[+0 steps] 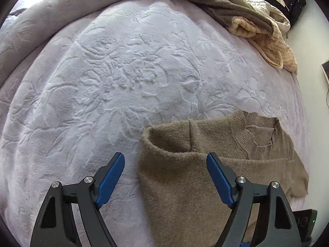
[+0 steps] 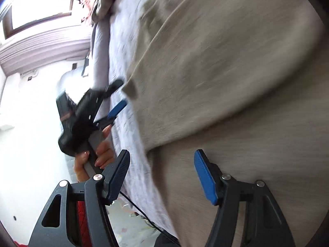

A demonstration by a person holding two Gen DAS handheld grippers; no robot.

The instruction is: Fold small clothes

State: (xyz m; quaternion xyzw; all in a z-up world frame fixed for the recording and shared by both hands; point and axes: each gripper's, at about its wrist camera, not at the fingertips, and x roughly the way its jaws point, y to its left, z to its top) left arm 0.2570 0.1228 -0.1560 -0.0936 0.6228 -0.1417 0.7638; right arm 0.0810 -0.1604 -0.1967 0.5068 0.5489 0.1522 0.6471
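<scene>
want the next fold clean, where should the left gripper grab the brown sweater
Probably the rolled fold edge of the brown sweater. It stands raised off the bedspread directly ahead of the open left gripper, so come straight from above and pinch that ridge.

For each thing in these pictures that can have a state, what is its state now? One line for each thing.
Brown sweater: flat on the bed, one side folded over its body, not held.
Left gripper: open, jaws empty above the sweater's edge.
Right gripper: open, nothing between the jaws.
Bed cover: spread out.
Beige clothes: unfolded heap at the far edge.
</scene>
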